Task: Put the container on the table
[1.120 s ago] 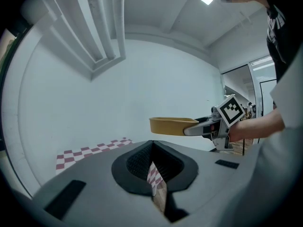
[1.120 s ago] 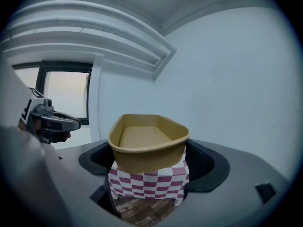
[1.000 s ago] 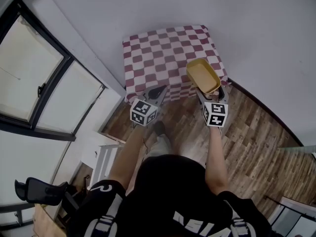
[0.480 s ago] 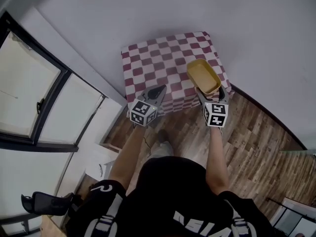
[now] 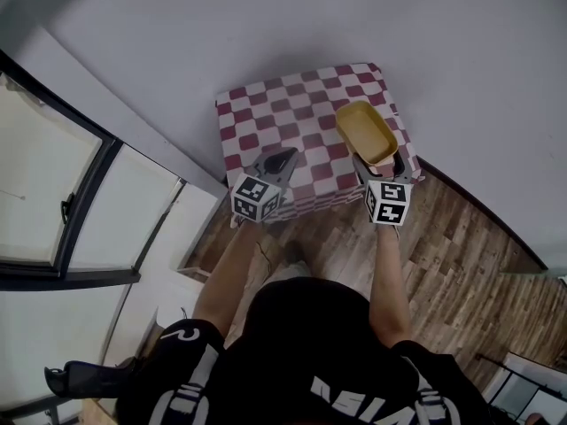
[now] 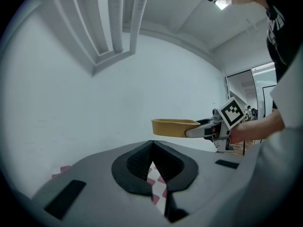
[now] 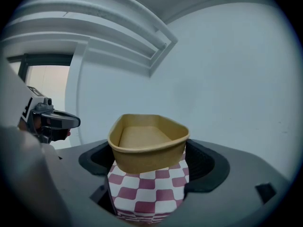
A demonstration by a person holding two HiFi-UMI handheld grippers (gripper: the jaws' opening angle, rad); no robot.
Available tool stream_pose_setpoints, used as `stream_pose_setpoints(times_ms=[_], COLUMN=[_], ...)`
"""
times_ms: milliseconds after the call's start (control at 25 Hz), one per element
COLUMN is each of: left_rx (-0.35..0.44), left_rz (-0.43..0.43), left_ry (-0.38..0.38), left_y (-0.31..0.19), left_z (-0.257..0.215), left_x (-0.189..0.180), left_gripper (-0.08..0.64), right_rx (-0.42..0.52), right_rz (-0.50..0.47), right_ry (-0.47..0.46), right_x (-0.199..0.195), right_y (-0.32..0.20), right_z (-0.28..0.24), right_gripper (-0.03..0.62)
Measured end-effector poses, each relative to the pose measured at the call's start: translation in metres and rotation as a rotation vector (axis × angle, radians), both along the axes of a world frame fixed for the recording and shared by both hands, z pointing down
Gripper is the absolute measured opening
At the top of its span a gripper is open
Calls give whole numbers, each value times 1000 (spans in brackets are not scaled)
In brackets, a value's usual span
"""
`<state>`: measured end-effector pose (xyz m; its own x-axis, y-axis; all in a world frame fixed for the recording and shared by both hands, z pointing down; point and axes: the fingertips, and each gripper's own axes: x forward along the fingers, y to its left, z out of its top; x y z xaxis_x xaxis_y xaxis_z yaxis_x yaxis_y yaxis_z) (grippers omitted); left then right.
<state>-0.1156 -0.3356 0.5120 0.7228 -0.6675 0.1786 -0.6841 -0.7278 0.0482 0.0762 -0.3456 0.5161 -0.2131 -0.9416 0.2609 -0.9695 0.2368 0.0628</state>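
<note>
Draped in a red-and-white checked cloth, a small square table was seen at 12 o'clock from the person, set against a pale wall. A tan, shallow, oblong paper container was held in the air over the table's 3 o'clock side, not resting on the cloth; the checked top was seen below its base in the right gripper view. Its long axis was laid from about 5 o'clock to 11 o'clock in the head view, with the near short end taken up by the right gripper, whose jaws were clamped on that end's wall. From those jaws the container was thus carried outward at about 11 o'clock, so a lowering move was judged to be all that the placing turned on. The left gripper was held at 9 o'clock from the right one, over the table's near edge, well apart from the container; its jaws were drawn together with nothing between them. The right hand was plainly the nearer one.
</note>
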Motion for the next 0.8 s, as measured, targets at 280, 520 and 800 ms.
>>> stream_pose_setpoints(times_ms=[280,520,800], left_rx=[-6,-15,-20], left_rz=[4,7,-25], left_ry=[7,6,4], left_y=[-41,-65,-78], left_z=[4,8,10], left_x=[-17,-28,-30], left_gripper=[25,25,25], right_rx=[-7,-13,-29], right_rz=[9,17,0], right_ry=[2,-9,-17], right_x=[-17,-26,-24], right_y=[-39,-63,-77], right_z=[4,10,20], right_gripper=[476,476,476])
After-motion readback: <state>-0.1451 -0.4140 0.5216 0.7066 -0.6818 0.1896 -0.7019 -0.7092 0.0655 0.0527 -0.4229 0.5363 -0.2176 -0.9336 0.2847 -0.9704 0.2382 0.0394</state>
